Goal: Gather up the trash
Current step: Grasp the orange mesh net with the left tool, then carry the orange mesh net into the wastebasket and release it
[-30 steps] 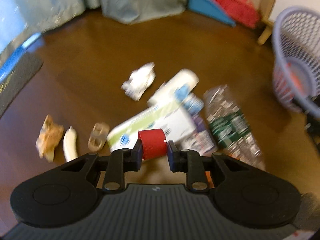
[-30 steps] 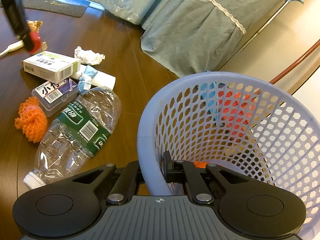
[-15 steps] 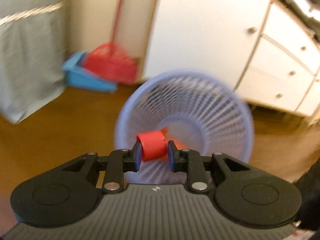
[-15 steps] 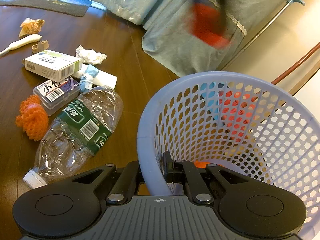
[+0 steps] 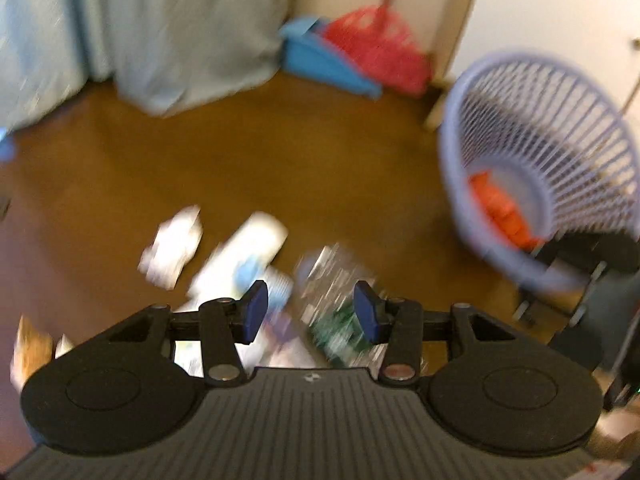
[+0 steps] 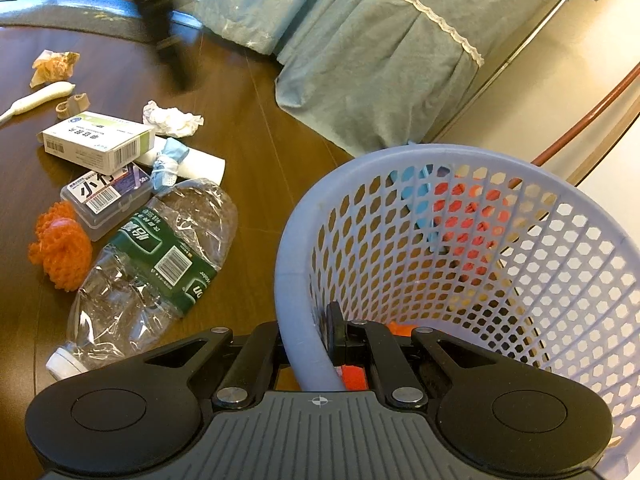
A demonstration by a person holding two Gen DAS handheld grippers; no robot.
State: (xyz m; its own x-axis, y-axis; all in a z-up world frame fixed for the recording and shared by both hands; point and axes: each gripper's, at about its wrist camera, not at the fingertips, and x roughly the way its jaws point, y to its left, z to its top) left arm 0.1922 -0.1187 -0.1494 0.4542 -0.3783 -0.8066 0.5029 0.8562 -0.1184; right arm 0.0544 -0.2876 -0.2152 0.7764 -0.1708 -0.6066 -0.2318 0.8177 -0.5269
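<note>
My left gripper (image 5: 307, 311) is open and empty, hovering over the trash pile on the brown floor. Below it lie a crushed clear bottle (image 5: 340, 296), a white tube with blue wrap (image 5: 248, 252) and a crumpled tissue (image 5: 172, 246), all blurred. The lilac mesh basket (image 5: 536, 152) stands tilted at the right with red and orange pieces (image 5: 500, 212) inside. My right gripper (image 6: 306, 334) is shut on the basket's rim (image 6: 296, 280). The right wrist view shows the bottle (image 6: 156, 264), a white box (image 6: 98, 142), a clear case (image 6: 106, 196), an orange scrubber (image 6: 60, 246) and tissue (image 6: 172, 120).
A teal curtain (image 6: 360, 52) hangs down to the floor behind the basket. A blue dustpan (image 5: 324, 56) and red broom (image 5: 380, 48) lean in the far corner. A white tube (image 6: 38, 98), a small brown ring (image 6: 72, 104) and an orange wrapper (image 6: 54, 66) lie further left.
My left gripper has let go of the red piece, which now lies in the basket, and has opened. It has swung from the basket back toward the trash pile. The right gripper holds still.
</note>
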